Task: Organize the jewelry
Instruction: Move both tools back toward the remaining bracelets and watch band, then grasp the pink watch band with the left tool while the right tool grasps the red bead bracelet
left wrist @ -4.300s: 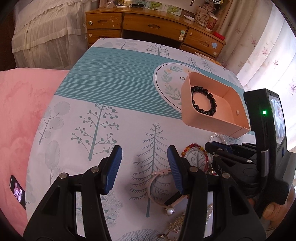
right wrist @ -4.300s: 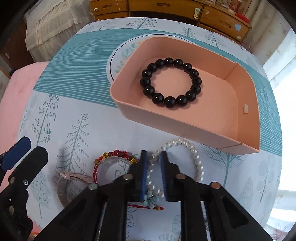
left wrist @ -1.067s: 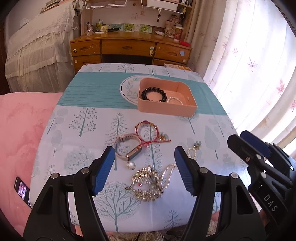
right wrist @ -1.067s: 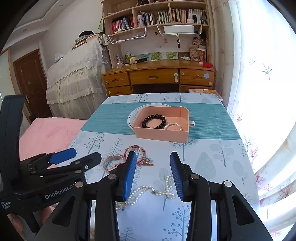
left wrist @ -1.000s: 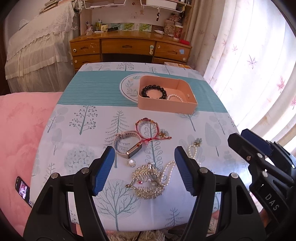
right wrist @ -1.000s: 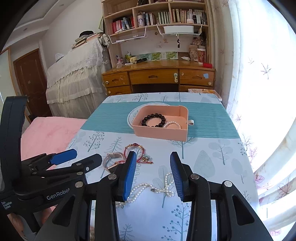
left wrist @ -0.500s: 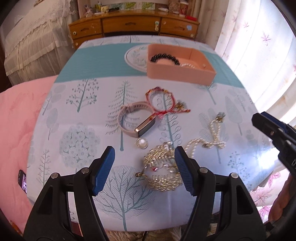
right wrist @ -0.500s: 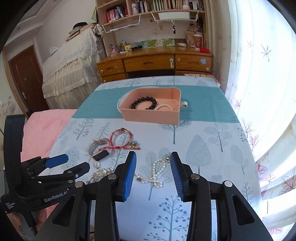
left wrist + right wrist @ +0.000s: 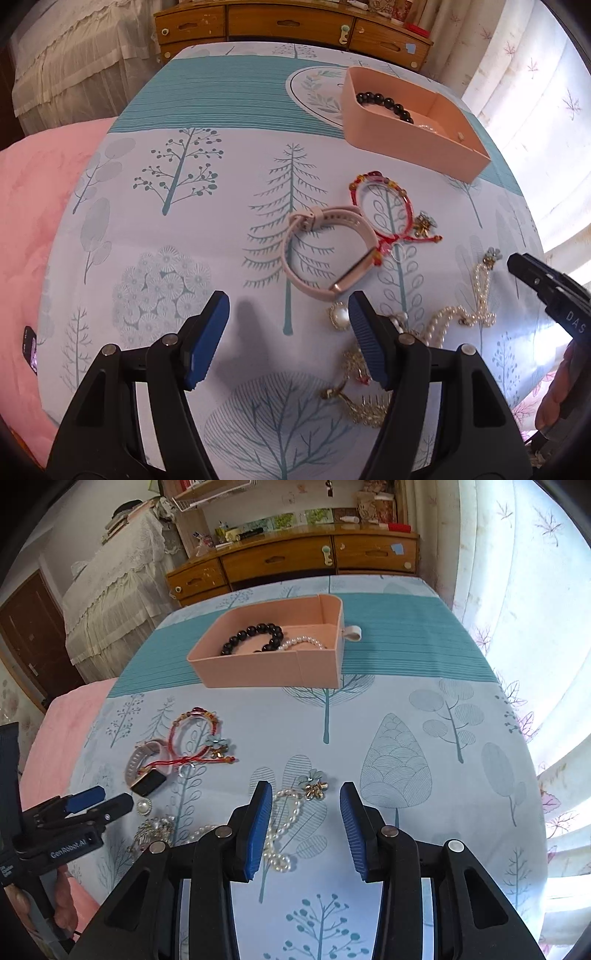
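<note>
Left gripper [image 9: 288, 332] spread, empty; pink watch [image 9: 325, 254] just ahead of its jaws, long axis running left-far to right-near. Right gripper [image 9: 304, 823] spread, empty; pearl necklace [image 9: 284, 823] lies against its left jaw. Pink box [image 9: 266, 657] well ahead, bare cloth right of jaws.

White pearl bracelet [image 9: 303, 641] apparently now in pink box [image 9: 258, 668].

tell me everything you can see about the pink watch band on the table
The pink watch band is a pale, matte, rubbery-looking strap closed into a loop and lying flat on the tree-print tablecloth. A slim dark tracker face with a rose-gold edge sits at its near side. The red cord bracelet overlaps its right side.
</note>
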Demonstrator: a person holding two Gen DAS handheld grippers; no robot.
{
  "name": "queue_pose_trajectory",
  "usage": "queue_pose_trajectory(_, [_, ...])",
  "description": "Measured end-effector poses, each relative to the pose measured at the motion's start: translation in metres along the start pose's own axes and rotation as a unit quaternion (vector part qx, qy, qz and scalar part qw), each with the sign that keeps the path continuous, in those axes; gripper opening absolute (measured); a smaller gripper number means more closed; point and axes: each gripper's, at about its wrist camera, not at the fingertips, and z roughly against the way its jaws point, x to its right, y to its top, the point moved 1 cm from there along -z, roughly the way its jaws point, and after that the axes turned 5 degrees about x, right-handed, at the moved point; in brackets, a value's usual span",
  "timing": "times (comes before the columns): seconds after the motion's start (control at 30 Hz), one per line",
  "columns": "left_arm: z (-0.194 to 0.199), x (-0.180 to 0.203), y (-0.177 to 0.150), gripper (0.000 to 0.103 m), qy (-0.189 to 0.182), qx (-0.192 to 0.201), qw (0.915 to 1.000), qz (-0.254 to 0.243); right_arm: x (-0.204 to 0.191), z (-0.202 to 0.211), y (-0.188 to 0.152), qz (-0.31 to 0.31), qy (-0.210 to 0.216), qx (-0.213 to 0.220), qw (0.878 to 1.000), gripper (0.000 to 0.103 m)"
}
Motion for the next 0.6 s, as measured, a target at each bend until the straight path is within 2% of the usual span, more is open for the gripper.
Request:
queue_pose_trajectory(0.17, [-0.011, -0.015, 0.014, 0.064, -0.016, -0.009, 0.9995, 0.025, 0.0, -0.022, 0.004, -0.001, -0.005, -0.015, 1.0, 0.039])
queue_pose_trajectory(0.4, [-0.011, -0.035, 0.028, 0.064, -0.07, -0.011, 0.9948, 0.073, -0.015, -0.03, 0.01, 0.018, 0.013, -0.013, 1.0, 0.039])
queue_pose_trajectory(0.6, [-0.024, -0.036, 0.046, 0.064, -0.031, -0.002, 0.9971, 0.069, -0.051, -0.044, 0.035, 0.05, 0.068, -0.019, 0.996, 0.039])
